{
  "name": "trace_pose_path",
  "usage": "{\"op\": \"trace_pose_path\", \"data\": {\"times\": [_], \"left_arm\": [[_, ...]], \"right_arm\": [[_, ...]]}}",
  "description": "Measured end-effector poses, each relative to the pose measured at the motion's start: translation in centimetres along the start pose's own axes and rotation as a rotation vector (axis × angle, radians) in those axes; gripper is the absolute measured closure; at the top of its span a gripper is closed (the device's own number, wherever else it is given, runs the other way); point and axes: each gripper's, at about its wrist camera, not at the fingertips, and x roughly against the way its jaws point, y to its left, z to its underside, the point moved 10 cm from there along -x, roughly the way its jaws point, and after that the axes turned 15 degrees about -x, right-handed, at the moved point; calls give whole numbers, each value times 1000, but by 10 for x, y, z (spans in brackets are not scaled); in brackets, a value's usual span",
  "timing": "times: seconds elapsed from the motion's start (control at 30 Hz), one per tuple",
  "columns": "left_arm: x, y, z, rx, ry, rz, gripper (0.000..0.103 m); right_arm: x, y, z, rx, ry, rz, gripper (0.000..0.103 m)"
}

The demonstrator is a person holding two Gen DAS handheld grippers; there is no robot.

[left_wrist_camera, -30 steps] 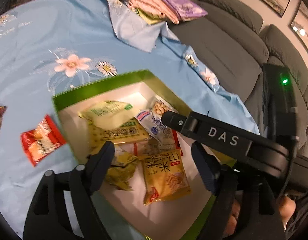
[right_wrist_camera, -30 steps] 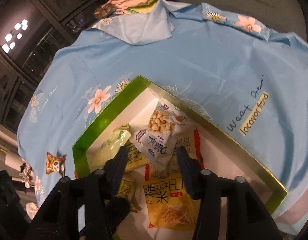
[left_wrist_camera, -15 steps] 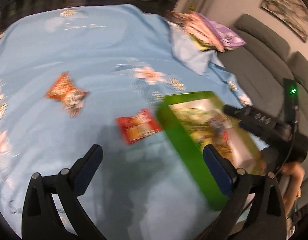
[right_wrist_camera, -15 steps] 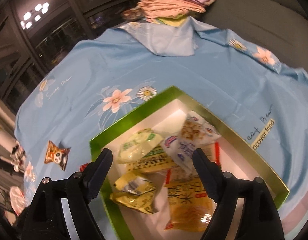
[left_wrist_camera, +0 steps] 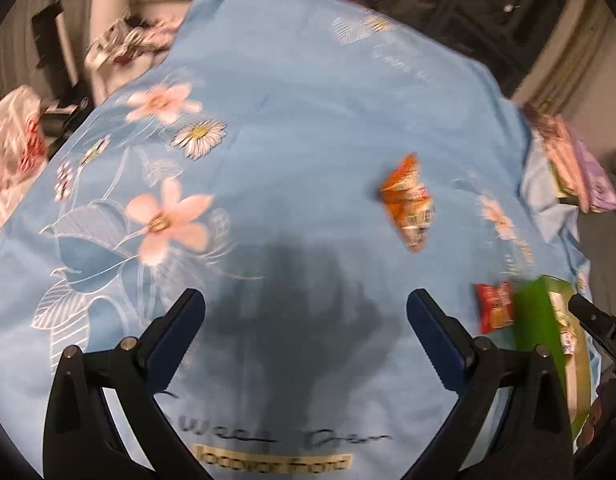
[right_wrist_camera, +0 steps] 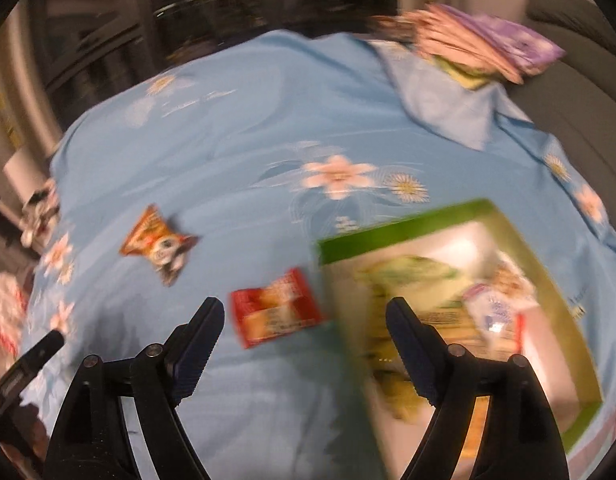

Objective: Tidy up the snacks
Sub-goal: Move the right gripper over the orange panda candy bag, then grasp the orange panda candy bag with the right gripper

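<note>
Left wrist view: left tongs (left_wrist_camera: pixel 306 312) spread wide with nothing between the fingers, hanging over bare blue flowered cloth (left_wrist_camera: pixel 292 104) that covers the tabletop; their shadow sits dead centre below them. Orange snack packet (left_wrist_camera: pixel 408 208) lies loose on the cloth, right of centre, well apart from the tongs. Red snack packet (left_wrist_camera: pixel 494 306) is at the right edge, just beside the green wall of the snack box (left_wrist_camera: pixel 534 320), which is cut off by the frame. Tip of the other tool pokes in at far right. Stack of pink and purple packs (left_wrist_camera: pixel 576 168) sits at the upper right edge of the cloth. Heavy motion blur all over. Right wrist view: right tongs (right_wrist_camera: pixel 306 316) parted, empty, not on anything; the red packet (right_wrist_camera: pixel 274 308) shows in the gap between the two fingers, lying flat on the cloth and untouched, its right end close to the box corner. Box (right_wrist_camera: pixel 404 228) fills the lower right, green rim, white inside, several yellow-green and white packets piled in it, too blurred to read. Orange packet (right_wrist_camera: pixel 158 244) with a cartoon face is left of centre, apart from the red one. Pink and purple stack (right_wrist_camera: pixel 480 48) at upper right, grey sofa (right_wrist_camera: pixel 580 52) behind it.
</note>
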Motion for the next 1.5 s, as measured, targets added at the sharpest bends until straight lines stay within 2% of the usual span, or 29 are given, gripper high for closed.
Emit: {"op": "trace_pose_path", "data": {"times": [0.1, 0.17, 0.23, 0.3, 0.37, 0.5, 0.63, 0.7, 0.8, 0.83, 0.9, 0.93, 1.03, 1.23, 1.37, 1.5], "left_arm": [[2, 19, 1, 31, -9, -51, 2], [3, 29, 1, 54, -11, -65, 2], [0, 30, 0, 60, -4, -61, 2], [0, 35, 1, 78, 4, -66, 2], [-1, 41, 3, 97, 16, -69, 2], [-2, 44, 3, 115, 25, -66, 2], [-2, 42, 2, 116, 27, -47, 2], [-2, 41, 3, 114, 29, -47, 2], [-2, 43, 2, 114, 30, -50, 2], [-2, 43, 2, 116, 30, -48, 2], [-2, 42, 2, 122, 30, -43, 2], [-2, 42, 3, 124, 31, -40, 2], [-2, 40, 3, 121, 32, -37, 2], [-2, 35, 3, 121, 37, -24, 2], [-3, 30, 4, 115, 40, -27, 2], [-6, 23, 8, 96, 58, -26, 3]], "right_arm": [[-18, 40, 12, 56, 49, -28, 20], [-31, 67, 18, 69, 101, -78, 20], [-48, 99, 23, 36, 207, -177, 20], [-74, 125, 22, -49, 326, -252, 20], [-92, 138, 15, -98, 362, -274, 20], [-129, 157, -2, -123, 337, -252, 20], [-165, 163, -7, -186, 363, -191, 20], [-178, 156, -8, -210, 345, -131, 20], [-185, 160, -2, -202, 361, -166, 20], [-186, 161, 3, -201, 385, -185, 20], [-184, 161, 4, -182, 372, -200, 27], [-180, 161, 2, -161, 353, -202, 38], [-170, 157, 5, -108, 360, -196, 43], [-120, 149, 26, -28, 365, -250, 44], [-66, 134, 59, 41, 386, -301, 44], [-49, 109, 96, 83, 449, -310, 43]]}}
